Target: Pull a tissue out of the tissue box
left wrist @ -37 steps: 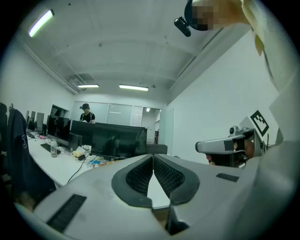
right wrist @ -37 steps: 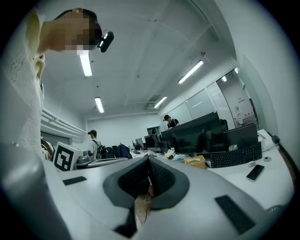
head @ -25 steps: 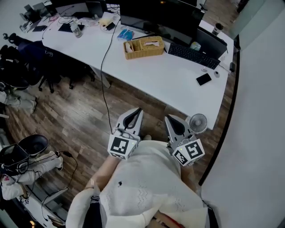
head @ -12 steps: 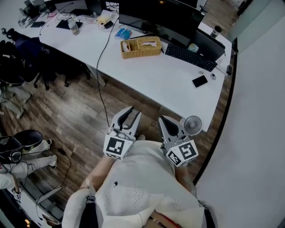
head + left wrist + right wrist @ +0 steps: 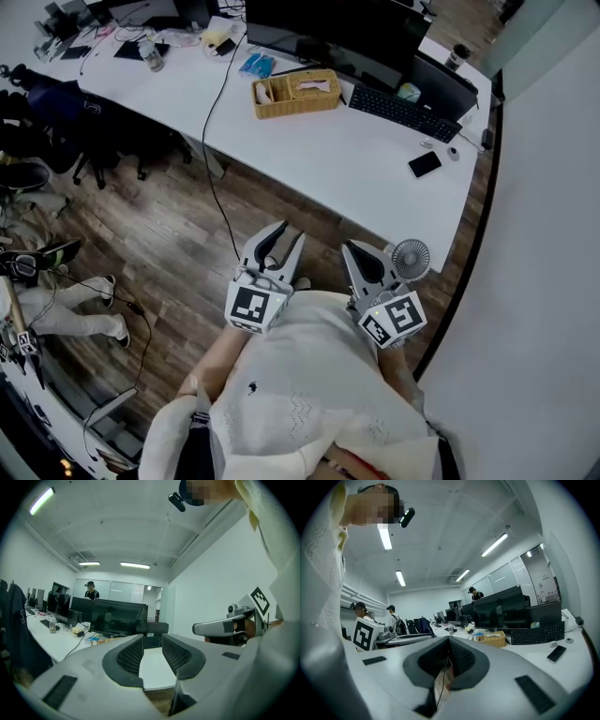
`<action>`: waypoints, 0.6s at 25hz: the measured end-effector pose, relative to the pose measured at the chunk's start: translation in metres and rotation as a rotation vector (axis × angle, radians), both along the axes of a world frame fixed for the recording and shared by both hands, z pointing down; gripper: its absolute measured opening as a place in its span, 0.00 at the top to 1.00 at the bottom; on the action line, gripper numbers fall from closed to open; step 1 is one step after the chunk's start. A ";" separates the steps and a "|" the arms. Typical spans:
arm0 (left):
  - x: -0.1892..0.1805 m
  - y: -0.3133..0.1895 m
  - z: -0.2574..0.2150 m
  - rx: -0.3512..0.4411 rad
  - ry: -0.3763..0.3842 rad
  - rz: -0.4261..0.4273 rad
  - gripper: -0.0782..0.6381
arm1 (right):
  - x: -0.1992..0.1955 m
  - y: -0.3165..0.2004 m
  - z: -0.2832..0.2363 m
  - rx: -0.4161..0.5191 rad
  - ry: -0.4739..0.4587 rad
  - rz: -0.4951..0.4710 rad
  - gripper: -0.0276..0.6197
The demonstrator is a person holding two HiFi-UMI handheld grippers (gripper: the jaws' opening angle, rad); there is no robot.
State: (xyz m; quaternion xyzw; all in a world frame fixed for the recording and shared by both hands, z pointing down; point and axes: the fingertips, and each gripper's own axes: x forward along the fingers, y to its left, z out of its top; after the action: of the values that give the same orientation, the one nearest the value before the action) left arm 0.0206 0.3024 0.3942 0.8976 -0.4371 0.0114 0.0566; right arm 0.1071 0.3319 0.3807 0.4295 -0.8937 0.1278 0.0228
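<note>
Inspected through the head view and both gripper views. Found the left gripper [image 5: 284,234] and the right gripper [image 5: 351,247] held side by side, apart, in front of the person's white knit top [image 5: 309,394], over the wooden floor [image 5: 159,234] and short of the near edge of the white desk [image 5: 356,159], touching nothing on it. Confirmed the left gripper's jaws spread wide, having just been opening, with nothing between them but a view of the desk beyond. Confirmed the right gripper's jaws pressed together, with nothing pinched between the pads. Located the wicker tissue box [image 5: 298,94] on the desk toward its far edge, directly in front of the dark monitor [image 5: 328,28], with a white tissue [image 5: 319,86] showing at its top opening, well apart from both grippers. Recorded a black keyboard [image 5: 403,111] just right of the box along the same far edge, and a black phone [image 5: 425,165] lying toward the right end of the desk, near the edge. Noted a black cable [image 5: 214,159] dropping from the desk's near edge to the floor, left of the grippers. Noted a small round fan [image 5: 411,258] close by the desk's near right corner, just beside the right gripper in the head view; could not determine its support. Logged clutter and a bottle [image 5: 150,54] at the far left end of the desk, and dark office chairs [image 5: 103,141] drawn up to the near edge there.
</note>
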 end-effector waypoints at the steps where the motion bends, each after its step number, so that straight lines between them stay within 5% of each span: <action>1: 0.001 0.000 0.001 -0.007 0.005 -0.002 0.72 | 0.001 -0.001 0.001 -0.004 -0.001 0.001 0.96; 15: -0.007 -0.021 0.019 -0.043 0.025 -0.025 0.72 | 0.001 -0.025 0.017 -0.049 0.035 -0.011 0.96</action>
State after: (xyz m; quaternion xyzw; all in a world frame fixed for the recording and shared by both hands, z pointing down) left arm 0.0135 0.2809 0.4128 0.8907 -0.4472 0.0089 0.0814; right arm 0.1080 0.3073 0.3982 0.4262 -0.8920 0.1420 0.0497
